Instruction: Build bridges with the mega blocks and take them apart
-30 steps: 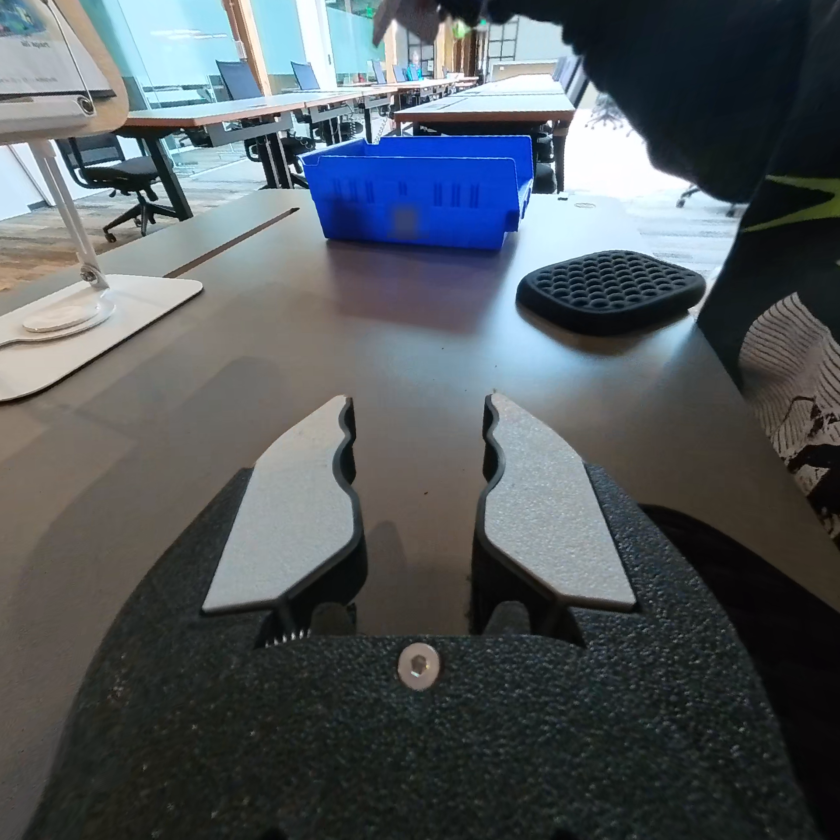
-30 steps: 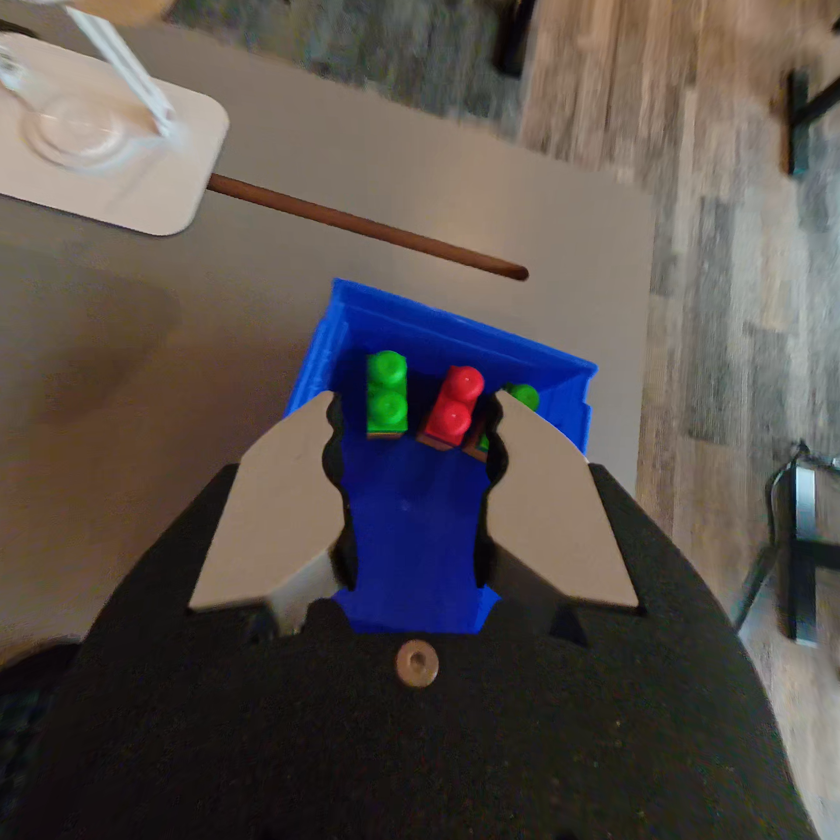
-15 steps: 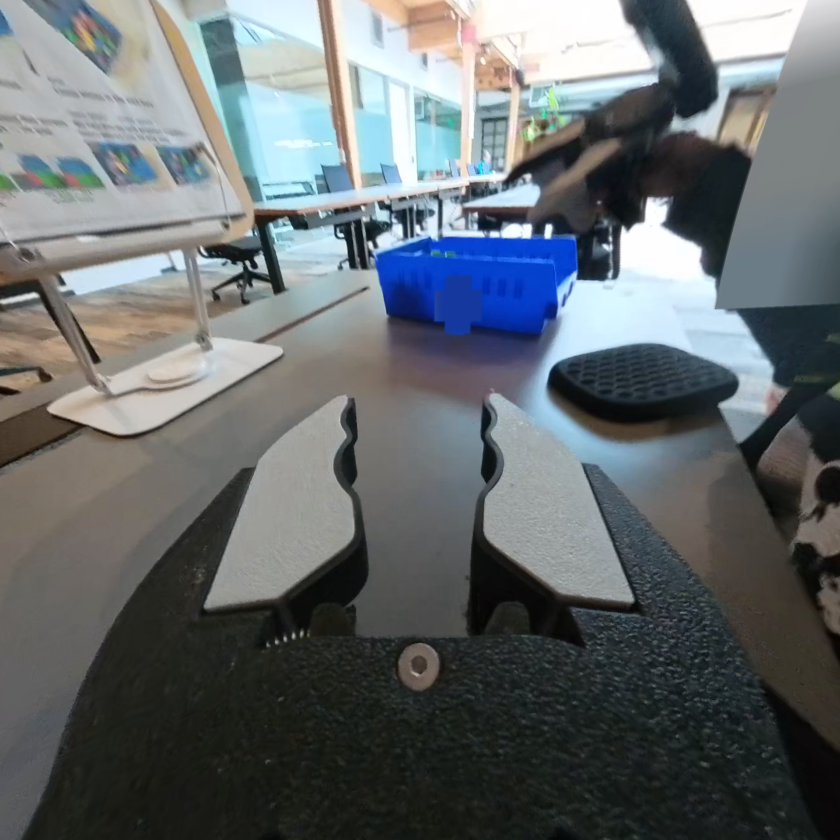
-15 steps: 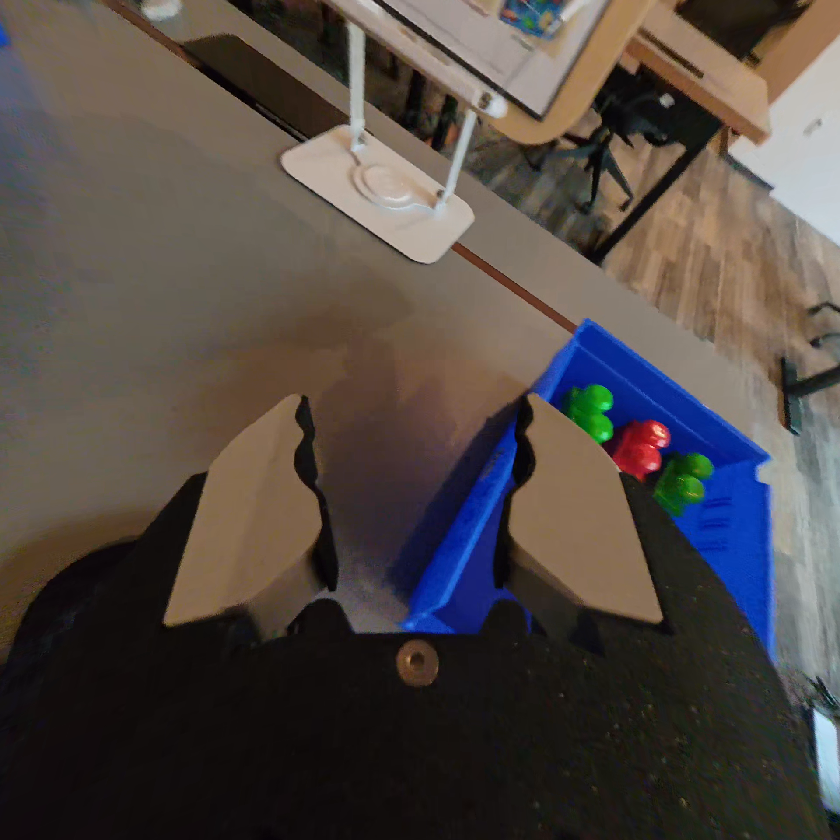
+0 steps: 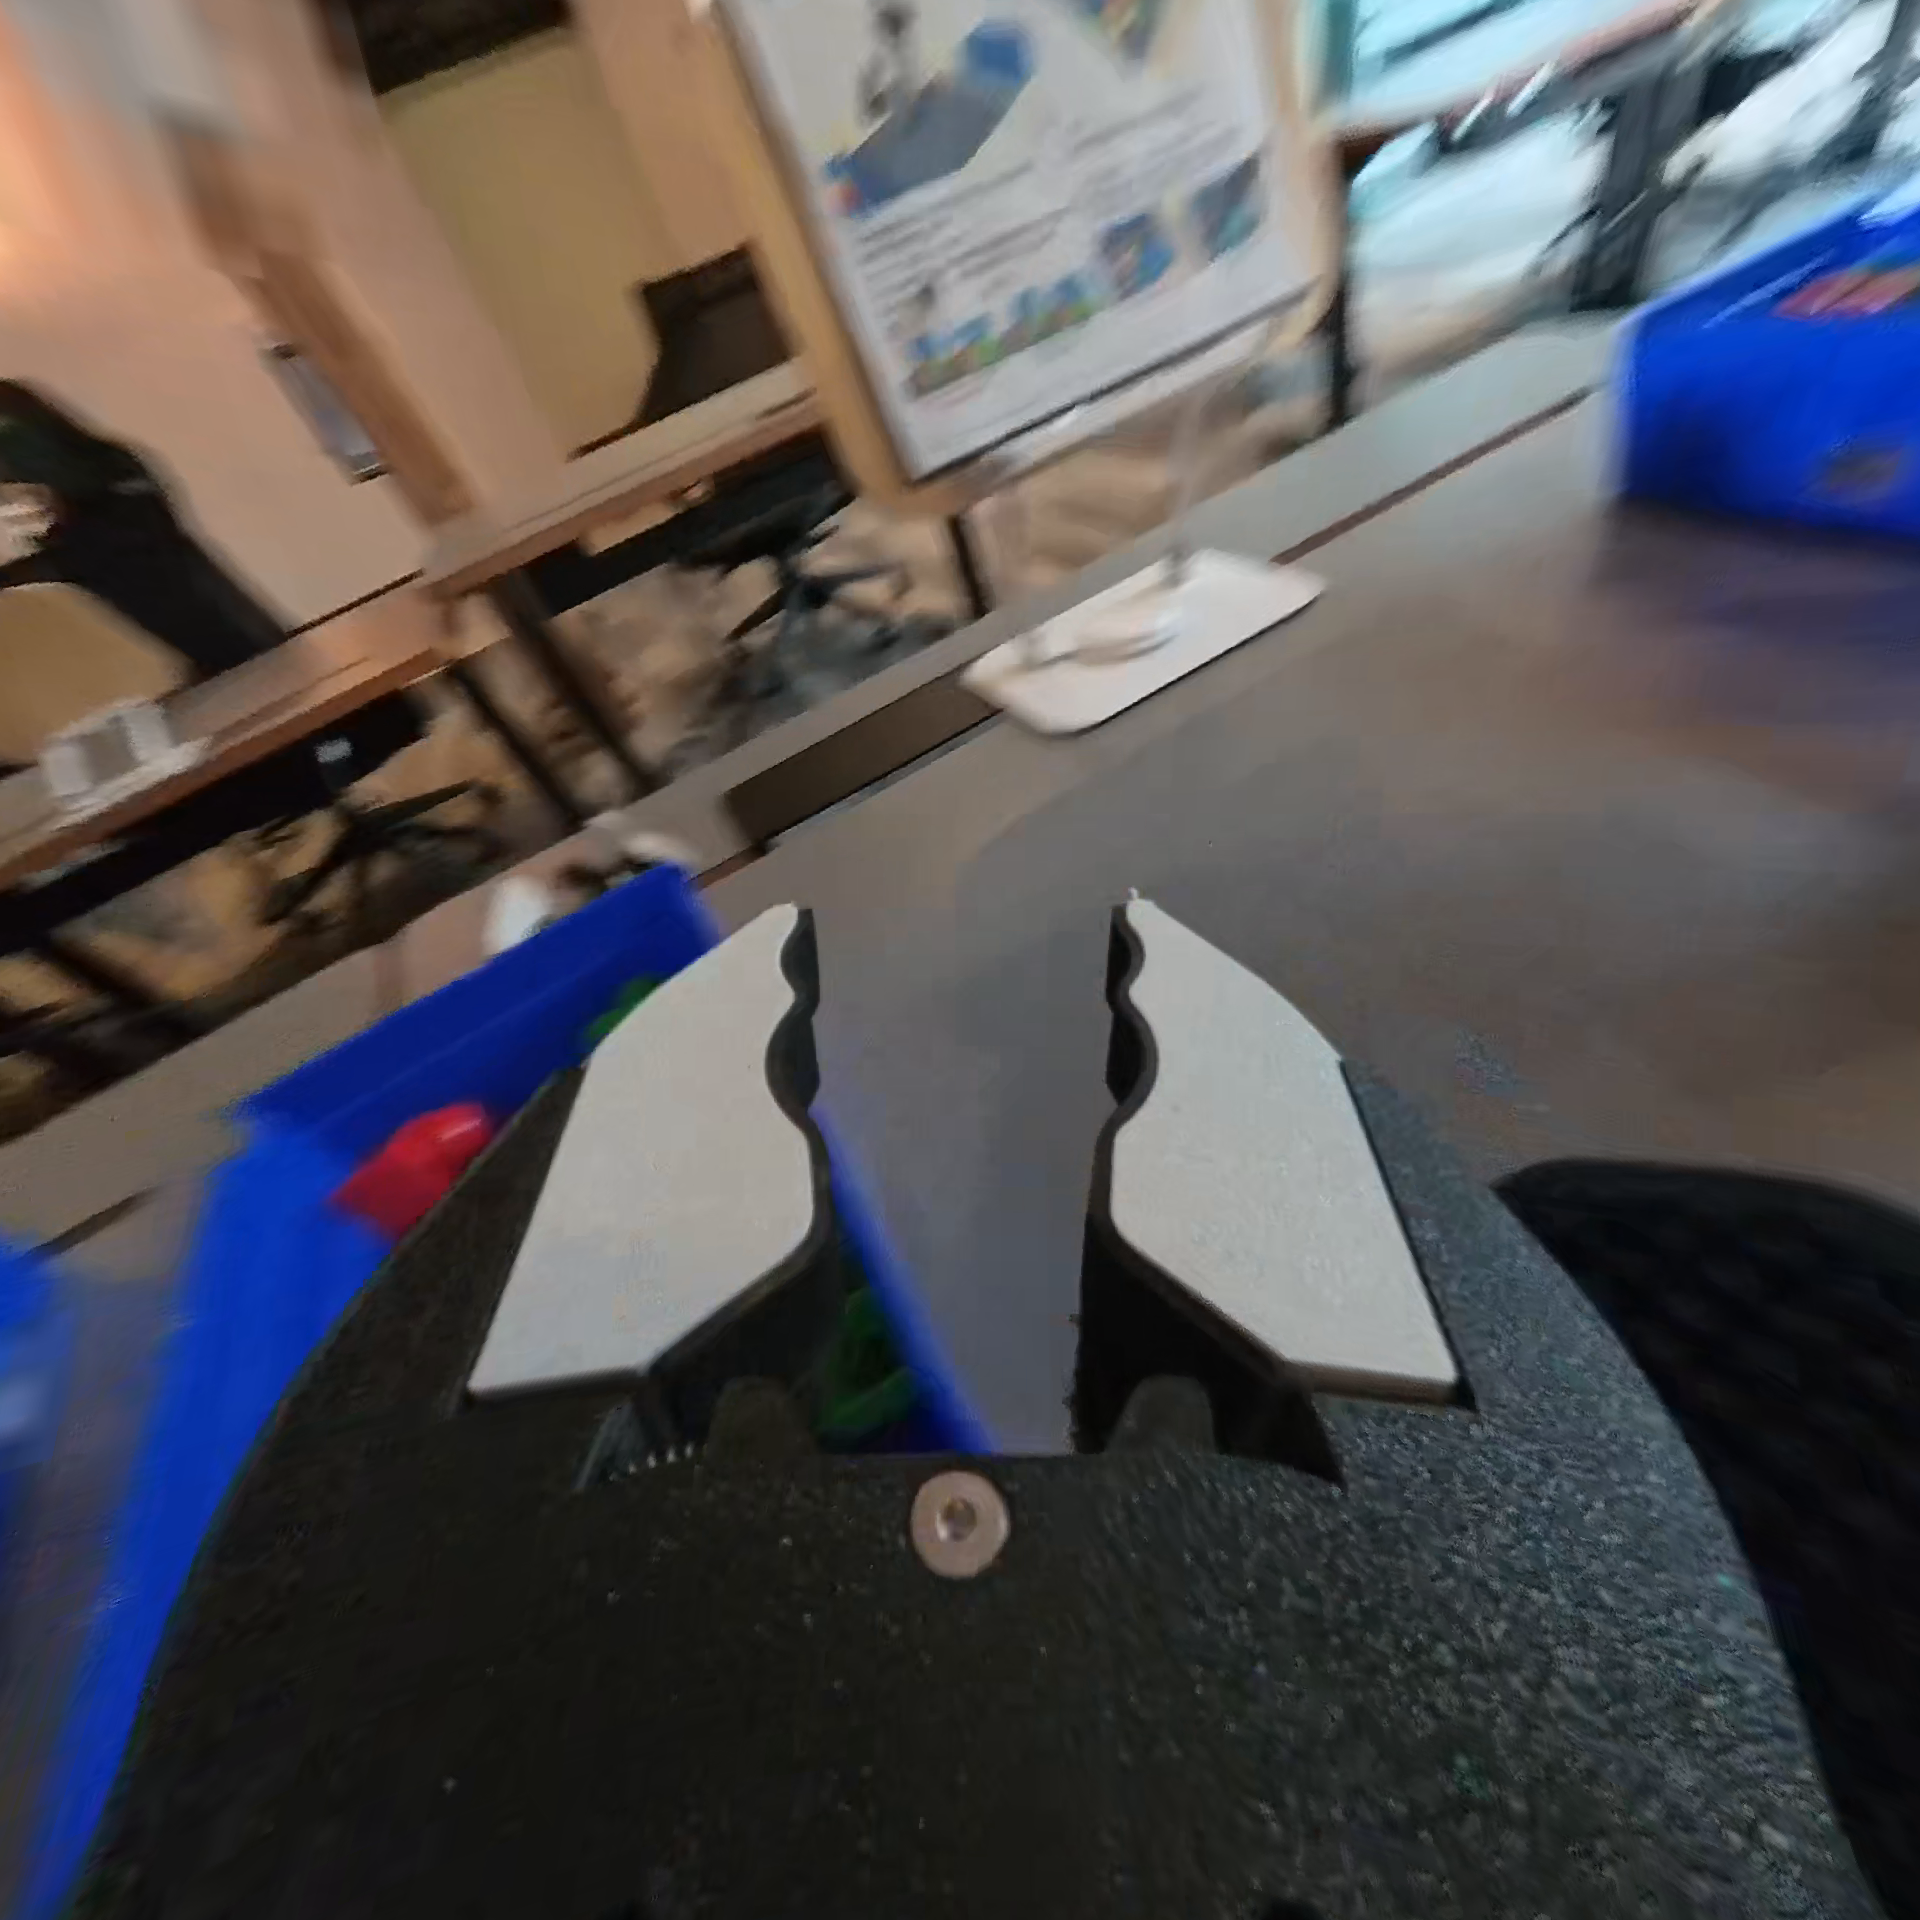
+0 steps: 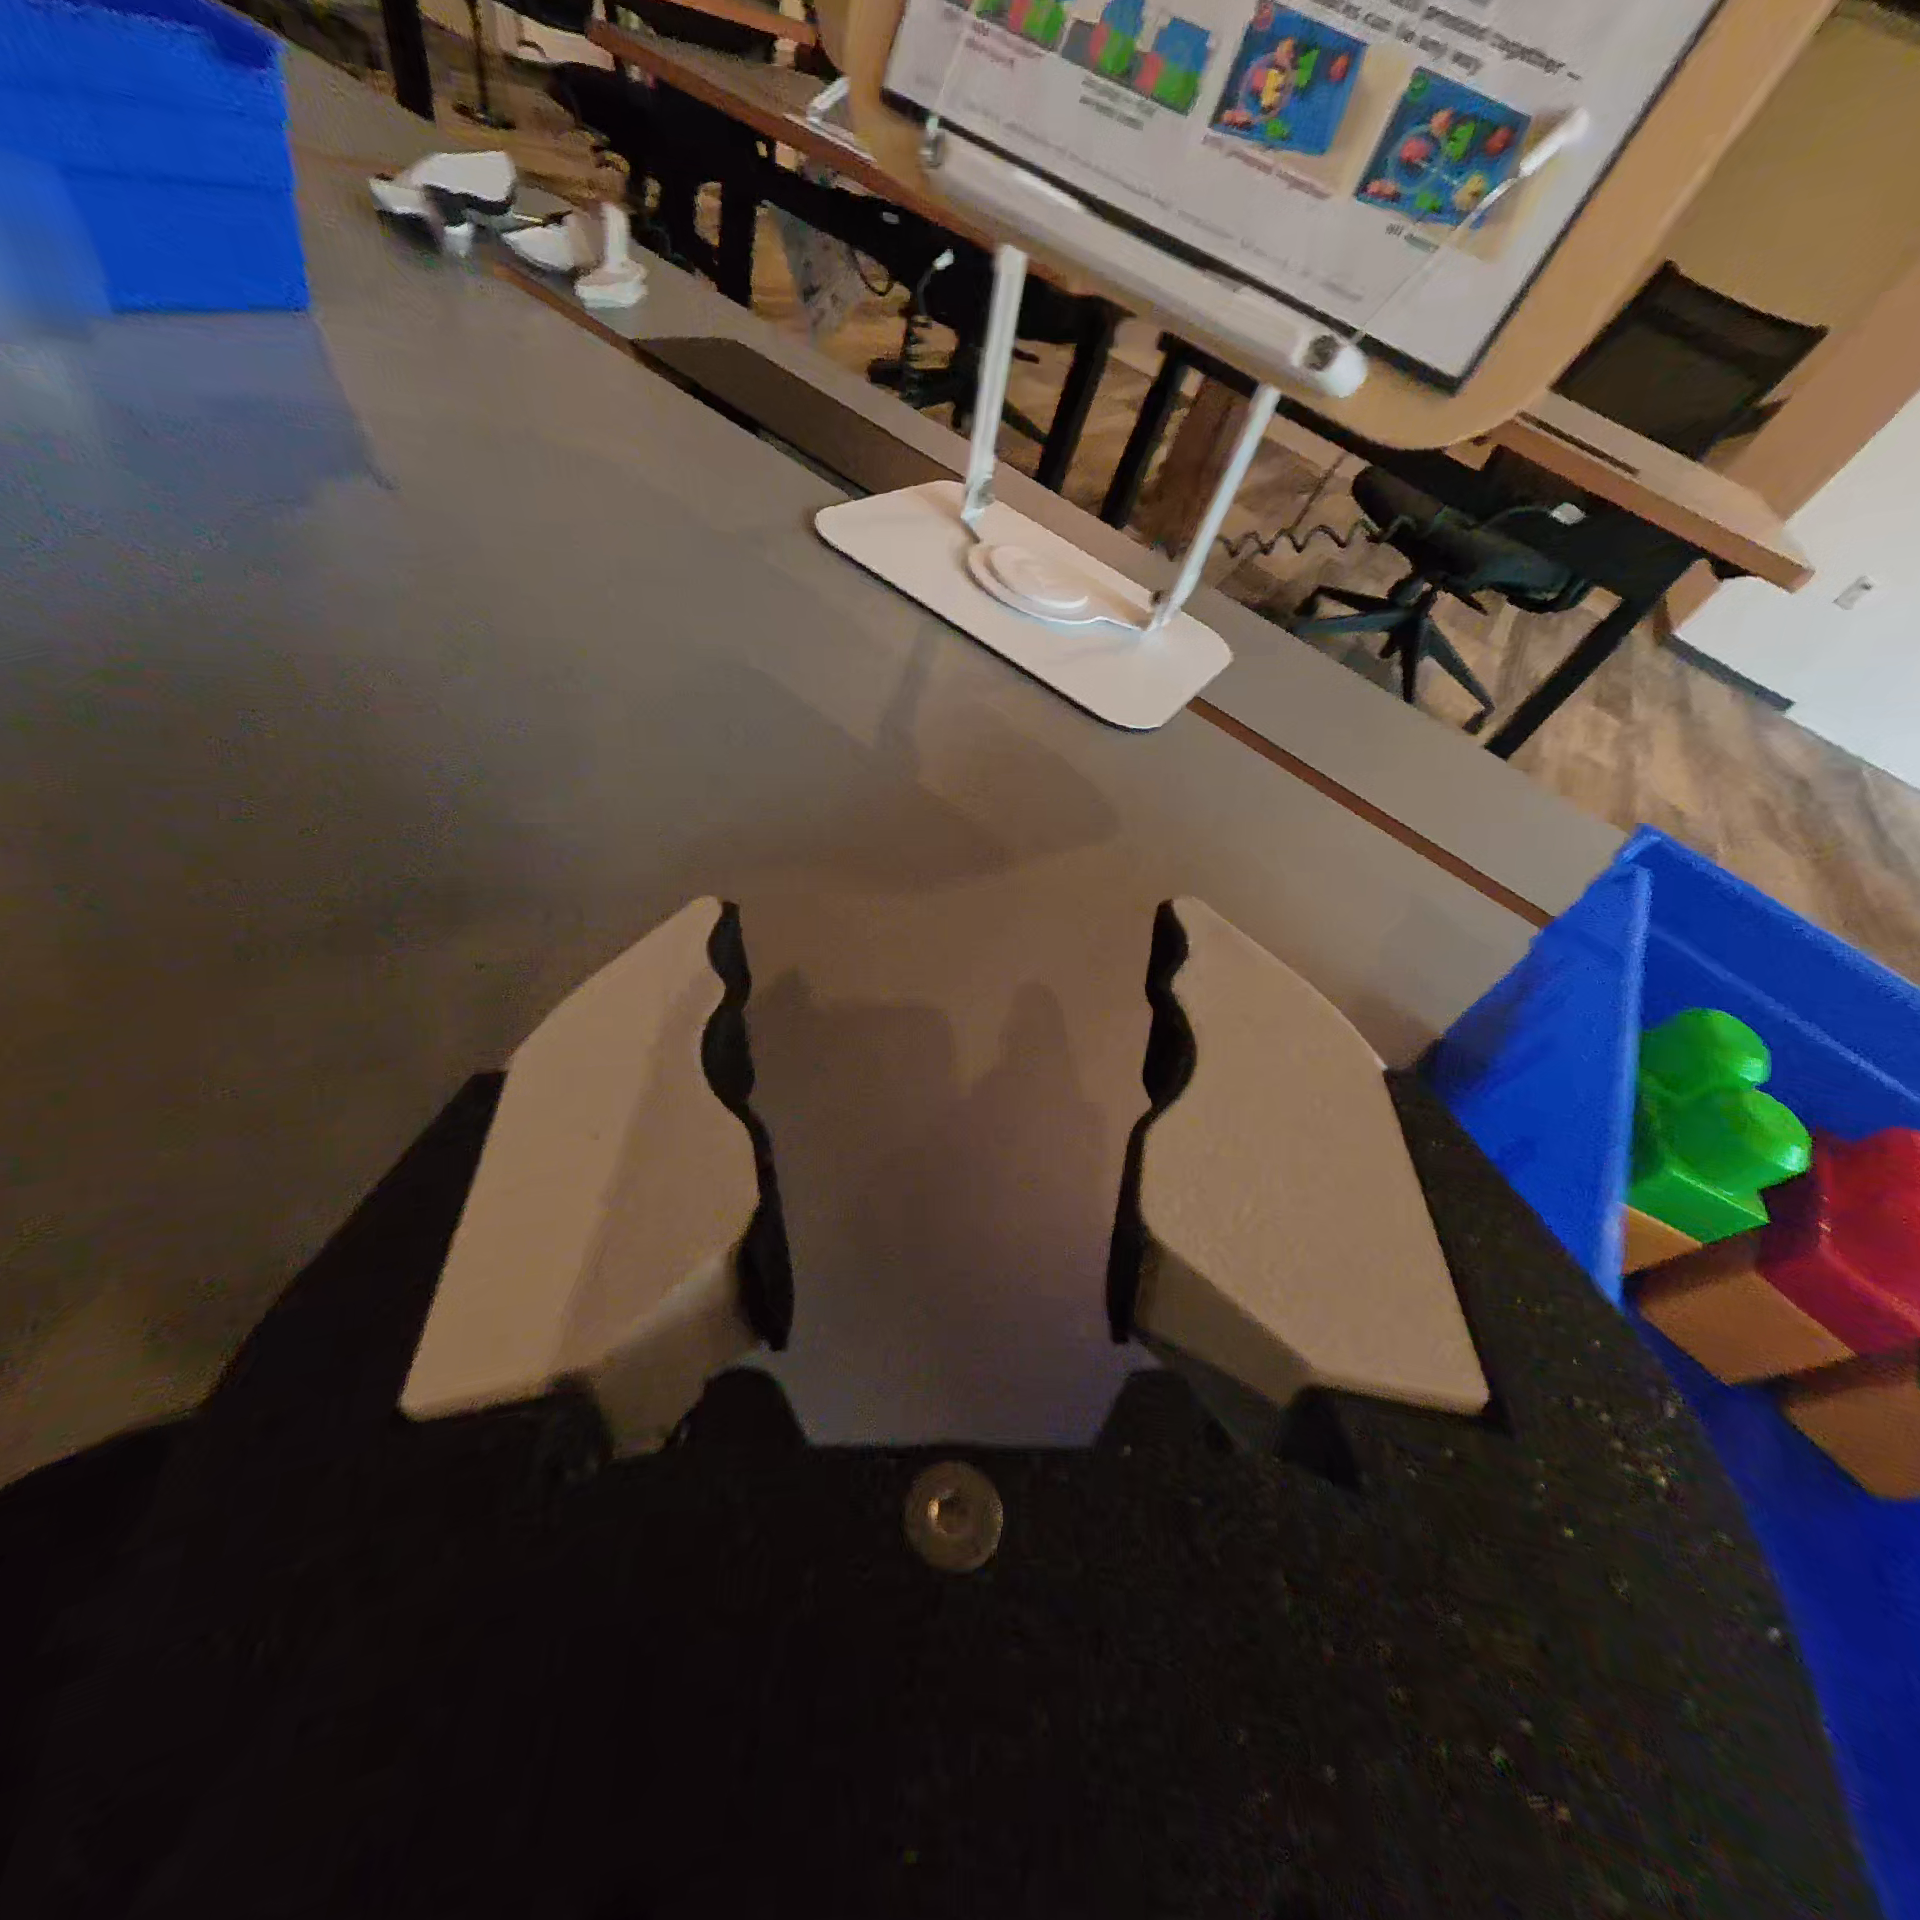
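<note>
Evidently no grip yet: left gripper [image 5: 964, 997] and right gripper [image 6: 945, 1023], jaws apart, empty. Blocks [image 6: 1714, 1127] kept in bin [image 6: 1538, 1091] at 3 o'clock, ready for picking.

The left tongs [image 5: 964, 914] are parted, with a clear gap between the grey fingers [image 5: 665, 1164] and nothing held; the view is tilted and blurred. The right tongs [image 6: 945, 914] are also spread wide and empty, their grey fingers [image 6: 1278, 1174] pointing forward and slightly downward.
</note>
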{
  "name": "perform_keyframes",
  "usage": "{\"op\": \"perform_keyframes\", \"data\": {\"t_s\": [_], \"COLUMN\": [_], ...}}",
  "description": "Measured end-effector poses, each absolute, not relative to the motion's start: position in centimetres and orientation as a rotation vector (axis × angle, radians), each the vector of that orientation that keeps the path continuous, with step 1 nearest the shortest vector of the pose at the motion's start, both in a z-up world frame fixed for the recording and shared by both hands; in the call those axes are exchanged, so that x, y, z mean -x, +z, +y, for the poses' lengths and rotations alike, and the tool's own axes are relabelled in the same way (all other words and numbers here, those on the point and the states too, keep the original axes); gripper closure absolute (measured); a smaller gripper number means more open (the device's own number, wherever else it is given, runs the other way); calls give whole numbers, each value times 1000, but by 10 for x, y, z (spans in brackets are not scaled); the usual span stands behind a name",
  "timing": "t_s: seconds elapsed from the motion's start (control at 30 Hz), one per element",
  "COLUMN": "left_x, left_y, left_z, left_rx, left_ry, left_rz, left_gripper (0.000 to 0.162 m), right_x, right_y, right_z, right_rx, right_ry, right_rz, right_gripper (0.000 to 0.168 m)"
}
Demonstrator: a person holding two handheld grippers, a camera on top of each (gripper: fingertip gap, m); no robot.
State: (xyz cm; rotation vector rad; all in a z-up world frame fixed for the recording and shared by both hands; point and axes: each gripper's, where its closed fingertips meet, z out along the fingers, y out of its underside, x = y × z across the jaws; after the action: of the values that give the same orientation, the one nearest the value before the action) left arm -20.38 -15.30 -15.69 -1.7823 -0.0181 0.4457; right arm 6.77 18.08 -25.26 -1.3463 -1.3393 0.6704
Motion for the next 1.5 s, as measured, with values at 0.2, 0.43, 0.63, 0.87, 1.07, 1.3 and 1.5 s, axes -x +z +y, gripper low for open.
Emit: {"op": "perform_keyframes", "data": {"t_s": [0.2,0.43,0.63,0.87,1.07,1.3,1.5], "left_x": [335,431,490,509,522,527,509], "left_y": [-166,-220,-276,-292,-306,-304,-260], "left_z": [-197,-163,-153,-147,-156,-153,-152], "left_rx": [2086,2271,2439,2499,2622,2601,2466], "left_ry": [1099,1201,1195,1292,1459,1618,1517], "left_rz": [66,289,389,589,757,839,469], "left_gripper": [107,108,112,119,118,130,131], "right_x": [-62,-62,-63,-63,-64,-62,-62], "right_y": [-268,-271,-282,-287,-287,-288,-286], "right_z": [168,167,173,176,177,175,172], "right_rx": [1347,1375,1418,1448,1456,1448,1438], "right_ry": [691,748,715,715,725,726,741], "right_rz": [-1434,-1421,-1432,-1433,-1423,-1440,-1443], "right_gripper": [93,95,95,95,96,96,96]}}
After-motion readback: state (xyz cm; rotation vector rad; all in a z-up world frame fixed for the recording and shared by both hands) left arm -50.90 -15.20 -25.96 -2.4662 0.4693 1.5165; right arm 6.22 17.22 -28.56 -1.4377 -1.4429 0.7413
